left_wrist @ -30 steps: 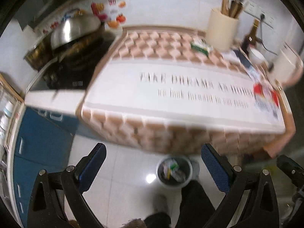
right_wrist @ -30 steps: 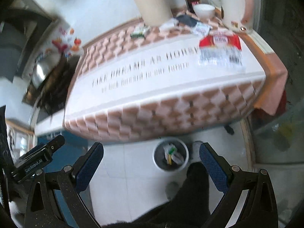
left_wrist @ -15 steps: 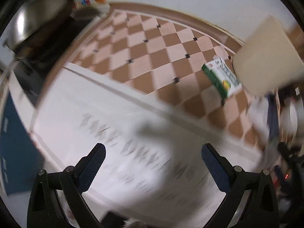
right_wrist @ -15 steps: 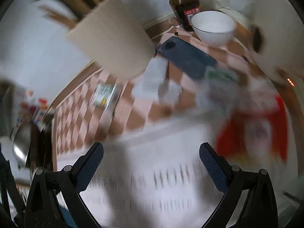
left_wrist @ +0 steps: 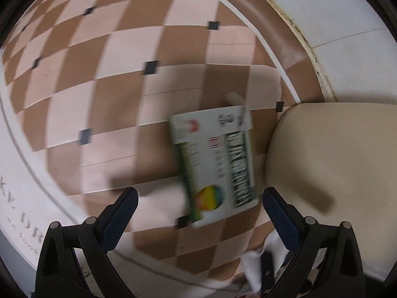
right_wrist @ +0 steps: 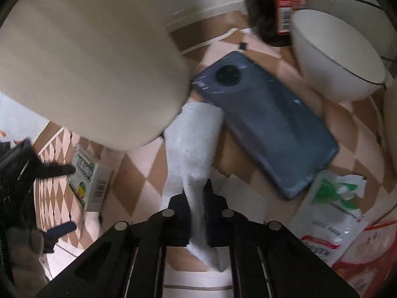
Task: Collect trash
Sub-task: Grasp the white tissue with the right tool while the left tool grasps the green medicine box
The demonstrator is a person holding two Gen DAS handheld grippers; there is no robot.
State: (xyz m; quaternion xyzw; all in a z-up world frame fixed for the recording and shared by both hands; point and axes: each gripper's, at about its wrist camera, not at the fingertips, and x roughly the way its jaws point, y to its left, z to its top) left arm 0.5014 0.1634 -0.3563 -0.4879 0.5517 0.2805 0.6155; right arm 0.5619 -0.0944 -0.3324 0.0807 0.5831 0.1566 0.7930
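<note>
Left wrist view
- Left gripper [left_wrist: 199, 196]: jaws spread wide, holding nothing, pointing steeply down at the tabletop.
- Green-and-white carton [left_wrist: 214, 164]: lies flat on the checkered tablecloth [left_wrist: 104, 79], its near end between the two blue pads; neither pad touches it.
- Cream holder [left_wrist: 332, 173]: stands just right of the carton, filling the right side.
- White tissue [left_wrist: 253, 270]: a crumpled piece shows at the near edge, below the right finger.
- Wall [left_wrist: 347, 12]: white tiles beyond the far right edge of the cloth.

Right wrist view
- Right gripper [right_wrist: 197, 198]: jaws closing, its pads pinching the near end of the white tissue [right_wrist: 191, 144].
- Tissue: a long strip running from the jaws away toward the foot of the cream holder [right_wrist: 86, 59], its far end next to the blue phone [right_wrist: 268, 121].
- Phone: lies face down, right of the tissue.
- White bowl [right_wrist: 335, 57]: far right, beyond the phone.
- Dark bottle [right_wrist: 275, 7]: behind the bowl, red label.
- Plastic wrappers [right_wrist: 332, 213]: near right, crumpled, green and red print.
- Carton [right_wrist: 89, 181]: left, with the left gripper's fingers [right_wrist: 59, 170] on either side of it.
</note>
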